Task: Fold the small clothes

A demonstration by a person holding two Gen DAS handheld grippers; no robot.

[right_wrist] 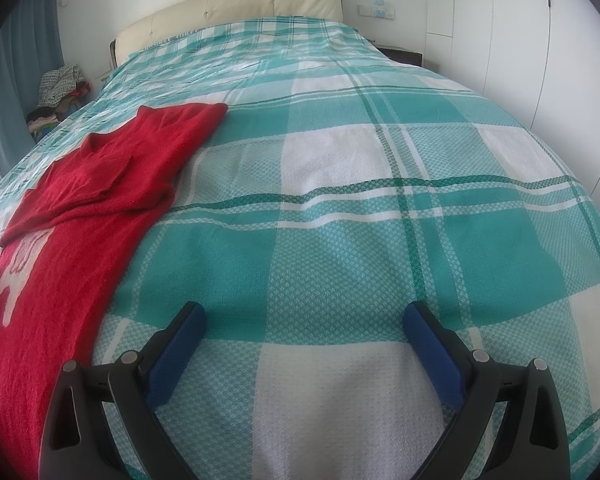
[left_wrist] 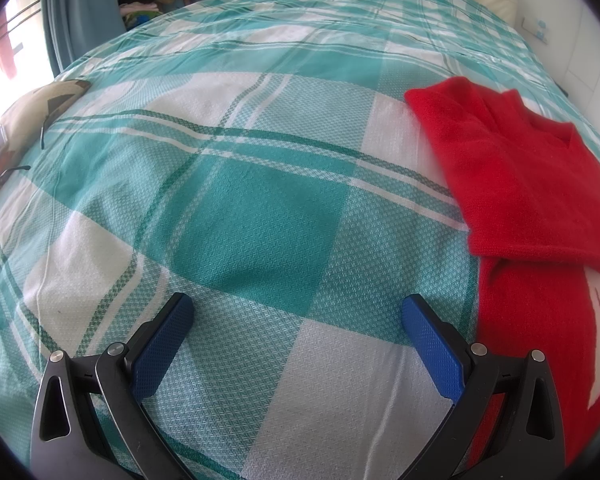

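A small red knitted sweater (left_wrist: 532, 200) with a white motif lies flat on the teal and white checked bedspread (left_wrist: 260, 216); its sleeves are folded in over the chest. It fills the right edge of the left wrist view and the left side of the right wrist view, as the sweater (right_wrist: 84, 216). My left gripper (left_wrist: 298, 308) stands open over bare bedspread, just left of the sweater, holding nothing. My right gripper (right_wrist: 304, 316) is open too, over the bedspread (right_wrist: 360, 208) to the right of the sweater, nothing between its blue pads.
A cream padded headboard (right_wrist: 236, 8) closes the far end of the bed. A pile of clothes (right_wrist: 60, 88) sits by the blue curtain (right_wrist: 16, 64) at the far left. A beige patterned cushion (left_wrist: 16, 136) lies at the bed's left edge. White wardrobe doors (right_wrist: 540, 40) line the right.
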